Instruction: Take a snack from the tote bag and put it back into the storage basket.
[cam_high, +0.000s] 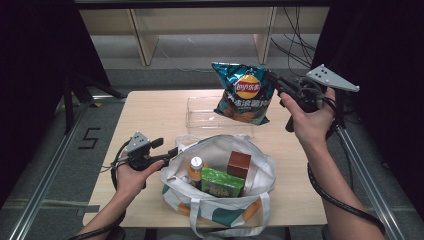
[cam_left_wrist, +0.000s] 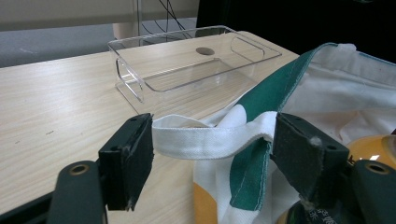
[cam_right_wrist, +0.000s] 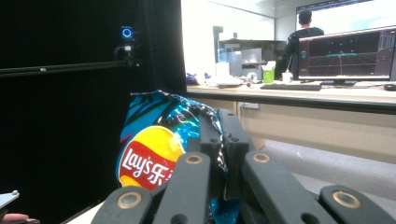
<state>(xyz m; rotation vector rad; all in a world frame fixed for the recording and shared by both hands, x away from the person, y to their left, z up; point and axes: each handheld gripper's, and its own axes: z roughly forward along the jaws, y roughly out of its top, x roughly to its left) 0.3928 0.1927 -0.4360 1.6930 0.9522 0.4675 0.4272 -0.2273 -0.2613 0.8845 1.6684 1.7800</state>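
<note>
My right gripper (cam_high: 274, 80) is shut on the top edge of a blue Lay's chips bag (cam_high: 243, 95), which hangs in the air over the clear plastic tray (cam_high: 200, 117). In the right gripper view the jaws (cam_right_wrist: 219, 126) pinch the bag (cam_right_wrist: 149, 154) close together. A white, green and orange tote bag (cam_high: 220, 212) stands at the table's near side. My left gripper (cam_high: 172, 151) is at the tote's left rim. Its jaws (cam_left_wrist: 210, 140) stand wide apart, with the white handle strap (cam_left_wrist: 205, 137) lying between them.
Inside the tote are an orange-capped bottle (cam_high: 196, 167), a green packet (cam_high: 221, 182) and a brown box (cam_high: 238, 164). The wooden table (cam_high: 150, 115) has metal rails on both sides. Shelf legs stand beyond it. A person stands at a monitor (cam_right_wrist: 345, 51) far off.
</note>
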